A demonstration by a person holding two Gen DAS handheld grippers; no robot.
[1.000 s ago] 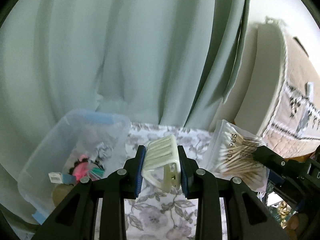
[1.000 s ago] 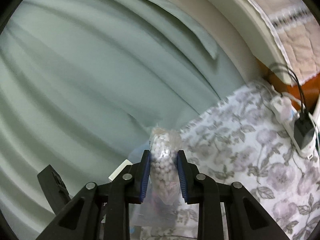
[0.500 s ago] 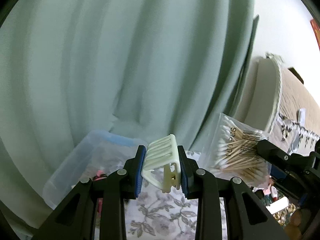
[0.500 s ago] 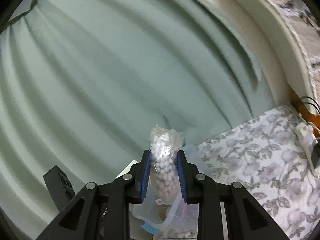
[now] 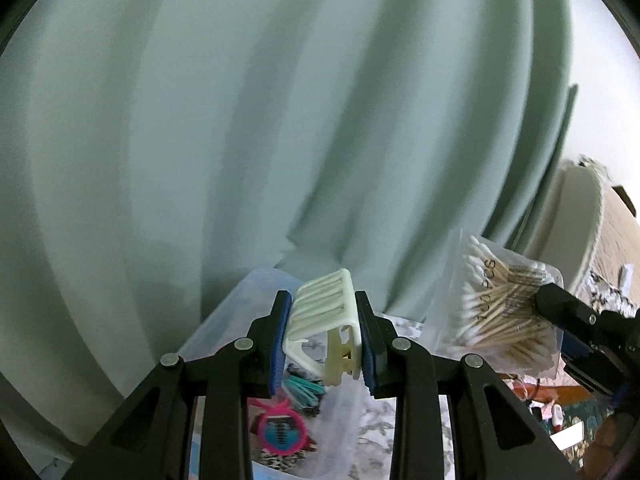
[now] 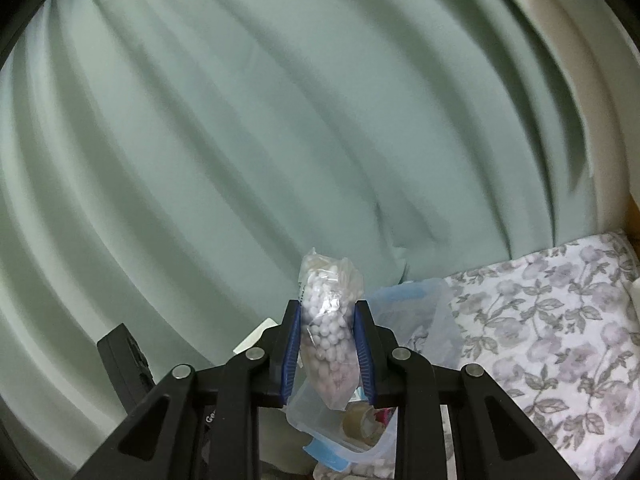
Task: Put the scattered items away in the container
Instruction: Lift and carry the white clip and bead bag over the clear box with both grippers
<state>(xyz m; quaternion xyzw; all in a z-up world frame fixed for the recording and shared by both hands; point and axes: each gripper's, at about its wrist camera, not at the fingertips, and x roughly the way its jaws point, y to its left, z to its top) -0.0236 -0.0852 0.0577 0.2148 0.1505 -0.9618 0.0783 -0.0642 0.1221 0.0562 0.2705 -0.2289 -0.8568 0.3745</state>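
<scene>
1. The left claw [image 5: 323,338] is clamped on a cream plastic hair clip [image 5: 322,322], squeezed between its two blue pads [image 5: 279,340], teeth pointing up and away.
2. Directly beneath and just beyond the left claw sits a clear plastic container [image 5: 224,322] with a pale blue rim. Inside it, below the clip, lie teal hair ties [image 5: 305,387] and a pink round hairbrush [image 5: 280,434].
3. To the right of the left claw, the right claw [image 5: 560,312] grips a clear bag of cotton swabs [image 5: 500,304] with wooden sticks. Printing on the bag reads "100 PCS", partly creased.
4. In the right wrist view, the right claw [image 6: 327,346] pinches that same bag [image 6: 328,320] end-on, showing white swab tips packed between the blue pads.
5. Just under and beyond the right claw is the container [image 6: 416,312], with a roll of tape [image 6: 360,424] visible at its bottom.
6. The container rests on a counter covered with a grey floral cloth [image 6: 560,328], stretching away to the right of the right claw.
7. Farthest back, a pale green curtain [image 5: 280,120] hangs in folds and fills most of both views.
</scene>
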